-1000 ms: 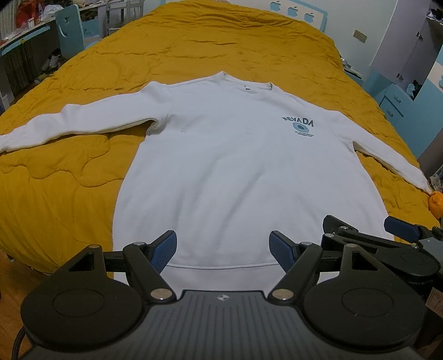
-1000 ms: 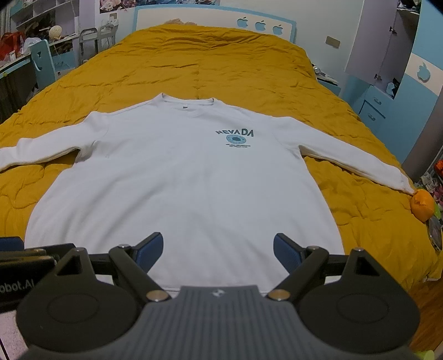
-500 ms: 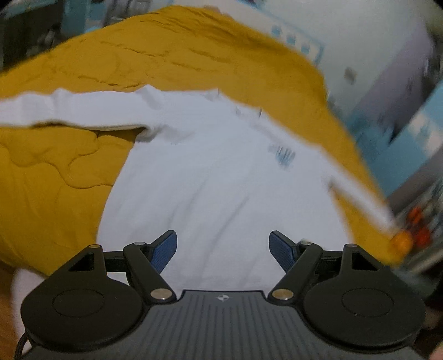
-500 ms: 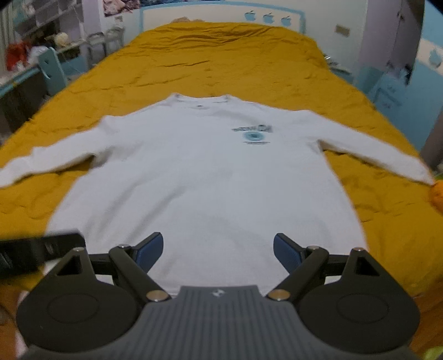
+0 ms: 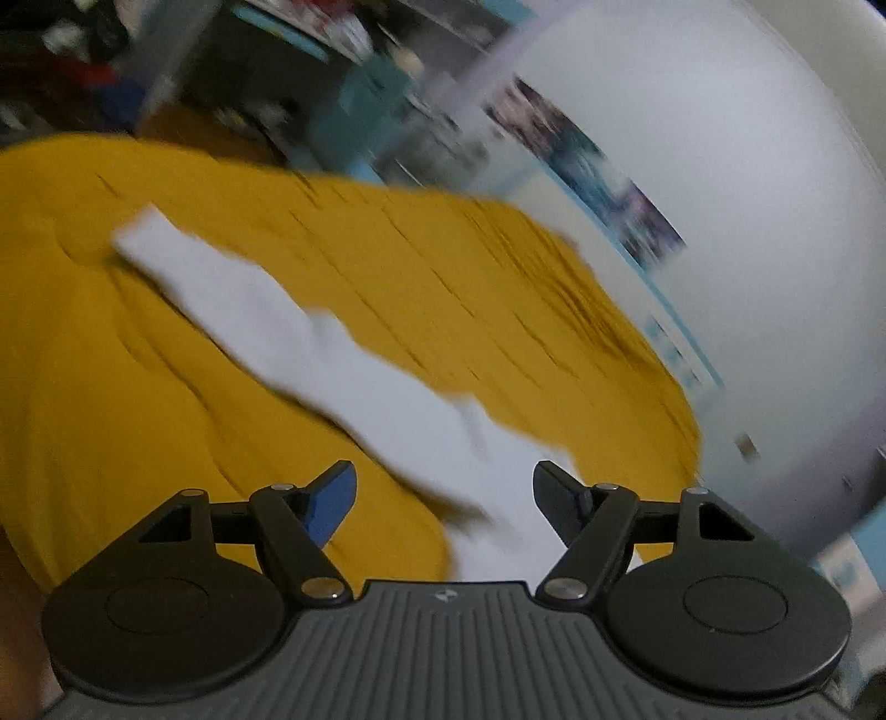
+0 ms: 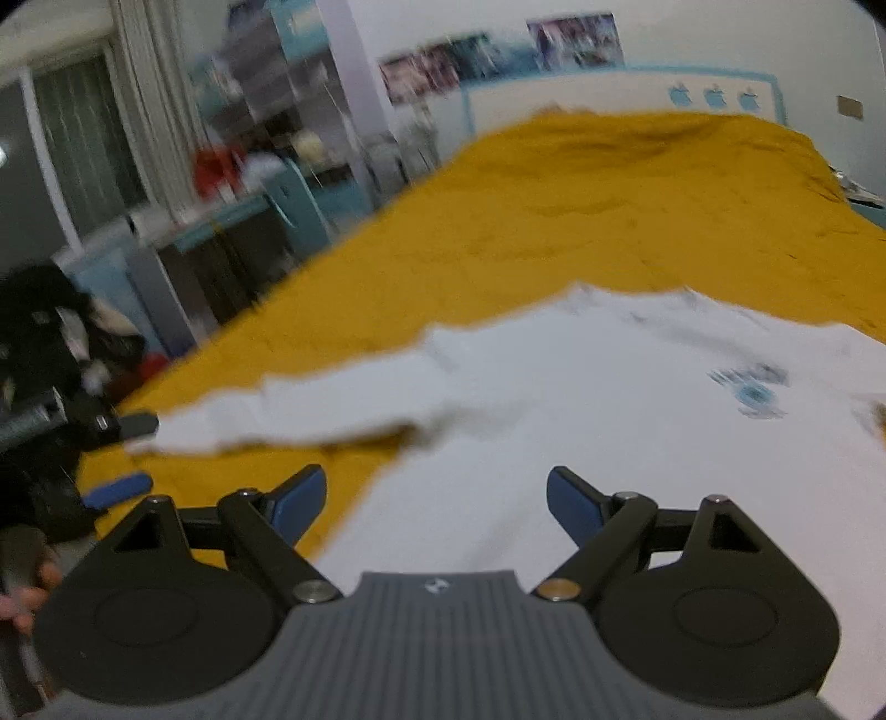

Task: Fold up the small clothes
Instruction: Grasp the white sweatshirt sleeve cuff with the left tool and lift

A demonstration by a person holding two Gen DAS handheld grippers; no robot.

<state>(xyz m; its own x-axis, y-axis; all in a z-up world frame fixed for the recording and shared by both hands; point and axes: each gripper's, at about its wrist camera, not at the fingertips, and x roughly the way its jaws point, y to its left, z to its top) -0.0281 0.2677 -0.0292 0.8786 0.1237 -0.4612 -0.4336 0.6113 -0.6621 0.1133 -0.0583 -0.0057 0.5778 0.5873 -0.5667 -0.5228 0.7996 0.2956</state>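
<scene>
The white sweatshirt [image 6: 581,421] lies flat, front side up, on the mustard-yellow quilt [image 6: 609,221] of the bed, with a small blue chest print [image 6: 753,390] visible toward the right edge of the right wrist view. Its sleeve [image 5: 266,310] extends straight out from the body across the quilt; in the left wrist view this sleeve runs diagonally from upper left to lower right, and the cuff end is at upper left. Both views are motion-blurred, so fine detail of the fabric cannot be read. The left hand-held gripper [image 5: 443,498] is positioned above the point where the sleeve joins the body; its jaws stand wide apart, have just been closing slightly, and nothing is between them. The same gripper appears at the left edge of the right wrist view [image 6: 119,454], near the sleeve cuff. The right hand-held gripper [image 6: 437,507] is over the lower body of the sweatshirt, close to its left side edge, with jaws apart and empty. Beyond the bed are a white headboard with blue apple emblems [image 6: 714,97], wall posters [image 6: 498,52] and a cluttered counter [image 6: 221,216] along the left wall.
</scene>
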